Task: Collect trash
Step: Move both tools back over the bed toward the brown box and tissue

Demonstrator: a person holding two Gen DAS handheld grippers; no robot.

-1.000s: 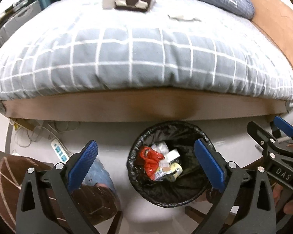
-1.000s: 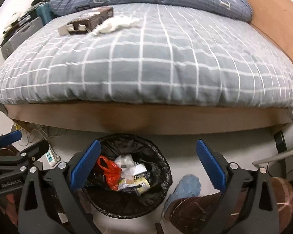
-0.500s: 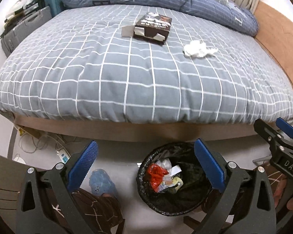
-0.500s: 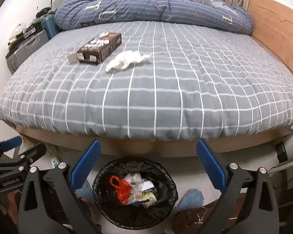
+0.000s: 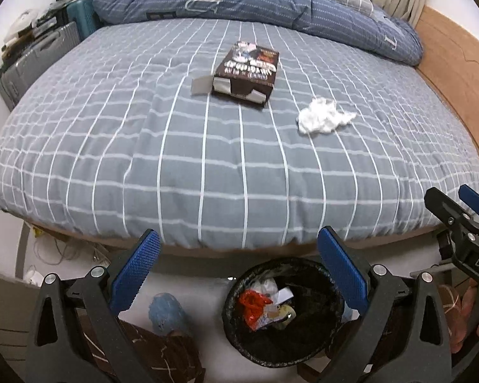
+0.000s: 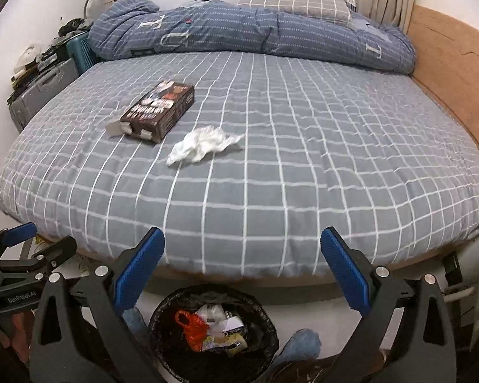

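Bedroom ahead of me: a wide bed under a grey checked cover fills both views, with a blue quilt bunched along its far side and a suitcase stacked with clutter at the far left. Working left to right across the cover, I see a dark cardboard box lying flat with its near end flaps open, then a crumpled white tissue just beside it, apart from it and nearer my right side. Both sit well out from the near edge. On the floor below me stands a black-lined trash bin, already holding a red wrapper and some paper scraps. My left gripper and right gripper both hang spread wide with nothing between the pads, above the bin and short of the mattress. I judge this as the start of a pickup: reaching over the bed is next. The tissue suits the right gripper and needs a low pinch into the soft cover; the box wants a grip across its narrow width.
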